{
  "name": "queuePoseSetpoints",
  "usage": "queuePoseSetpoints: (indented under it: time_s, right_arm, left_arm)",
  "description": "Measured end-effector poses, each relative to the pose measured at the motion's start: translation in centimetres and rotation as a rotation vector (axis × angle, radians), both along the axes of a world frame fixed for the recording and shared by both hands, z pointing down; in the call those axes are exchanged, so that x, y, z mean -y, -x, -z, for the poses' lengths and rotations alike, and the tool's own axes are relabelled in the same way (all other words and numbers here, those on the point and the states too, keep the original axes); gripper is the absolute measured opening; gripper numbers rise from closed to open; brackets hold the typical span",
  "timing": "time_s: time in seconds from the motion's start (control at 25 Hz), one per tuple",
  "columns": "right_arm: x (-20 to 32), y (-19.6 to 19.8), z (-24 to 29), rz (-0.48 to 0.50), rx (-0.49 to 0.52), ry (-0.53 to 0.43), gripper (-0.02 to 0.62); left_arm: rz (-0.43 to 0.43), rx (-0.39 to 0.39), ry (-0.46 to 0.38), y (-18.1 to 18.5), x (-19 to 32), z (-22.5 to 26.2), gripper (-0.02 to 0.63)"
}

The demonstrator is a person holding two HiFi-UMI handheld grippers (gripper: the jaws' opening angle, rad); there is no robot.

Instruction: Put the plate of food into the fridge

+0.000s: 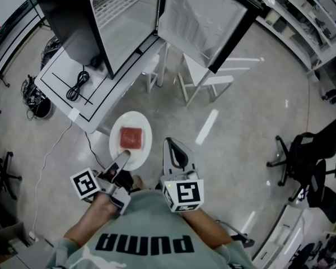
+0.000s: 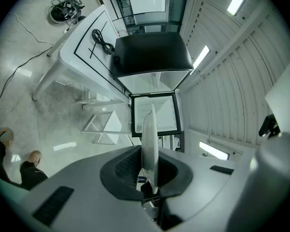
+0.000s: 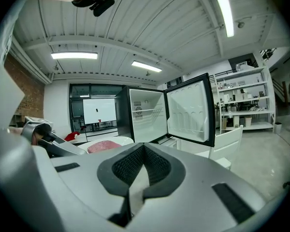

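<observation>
Left gripper (image 1: pixel 122 159) clamps the near rim of 1 plate (image 1: pixel 133 118) of food, over open floor beside the table (image 1: pixel 109 102) corner. Fridge (image 1: pixel 129 21) door open. Right gripper (image 1: pixel 172 147): 2 jaws closed, empty.

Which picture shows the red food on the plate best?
The head view: from above, the whole red food lies on the white plate. The right gripper view catches only a low pink sliver from the side. The left gripper view shows just the plate edge-on, no food.
</observation>
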State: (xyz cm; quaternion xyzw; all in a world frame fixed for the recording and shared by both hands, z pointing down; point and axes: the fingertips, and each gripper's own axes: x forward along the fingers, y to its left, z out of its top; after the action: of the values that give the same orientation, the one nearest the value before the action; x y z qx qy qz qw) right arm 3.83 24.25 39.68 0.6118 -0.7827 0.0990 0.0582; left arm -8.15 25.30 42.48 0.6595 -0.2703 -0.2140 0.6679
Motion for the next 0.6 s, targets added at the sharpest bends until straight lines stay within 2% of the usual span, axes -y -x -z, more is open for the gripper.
queuePoseSetpoints:
  time_s: [0.6]
  right_arm:
    - [5.3, -8.0, 1.0, 0.172, 0.032, -0.033, 0.003]
  left_arm:
    - [0.181, 0.010, 0.002, -8.6, 3.2, 0.7, 0.026]
